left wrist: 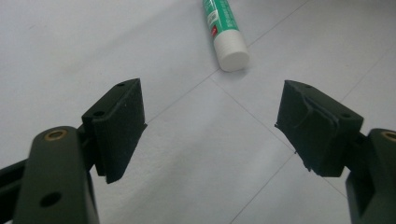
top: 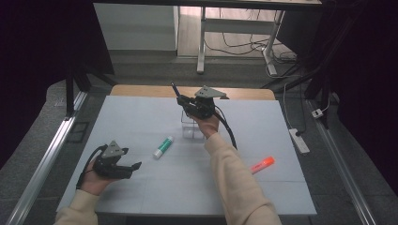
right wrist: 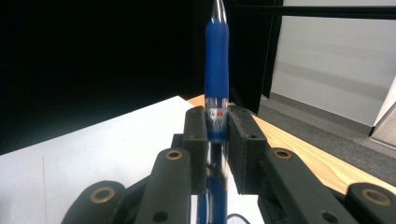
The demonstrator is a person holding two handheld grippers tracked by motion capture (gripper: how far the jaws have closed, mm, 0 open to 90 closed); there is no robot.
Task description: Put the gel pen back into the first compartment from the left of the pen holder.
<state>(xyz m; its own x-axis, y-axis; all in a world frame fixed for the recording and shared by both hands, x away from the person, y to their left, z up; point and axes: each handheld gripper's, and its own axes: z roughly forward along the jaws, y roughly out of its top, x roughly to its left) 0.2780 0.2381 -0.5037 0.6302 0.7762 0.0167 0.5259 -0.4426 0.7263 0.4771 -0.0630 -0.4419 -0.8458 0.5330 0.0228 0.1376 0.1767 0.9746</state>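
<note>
Pads of the right gripper (right wrist: 217, 135) clamp a blue pen (right wrist: 216, 70); the left gripper (left wrist: 210, 135) gapes, holding nothing.

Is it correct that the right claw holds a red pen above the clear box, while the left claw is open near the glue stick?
Not quite: the pen in the right claw is blue, as the right gripper view shows. The rest is correct: clear box, open left claw, glue stick.

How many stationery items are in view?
3: a blue pen clamped in the right gripper over the clear box, a glue stick mid-table, an orange highlighter near the right edge.
</note>
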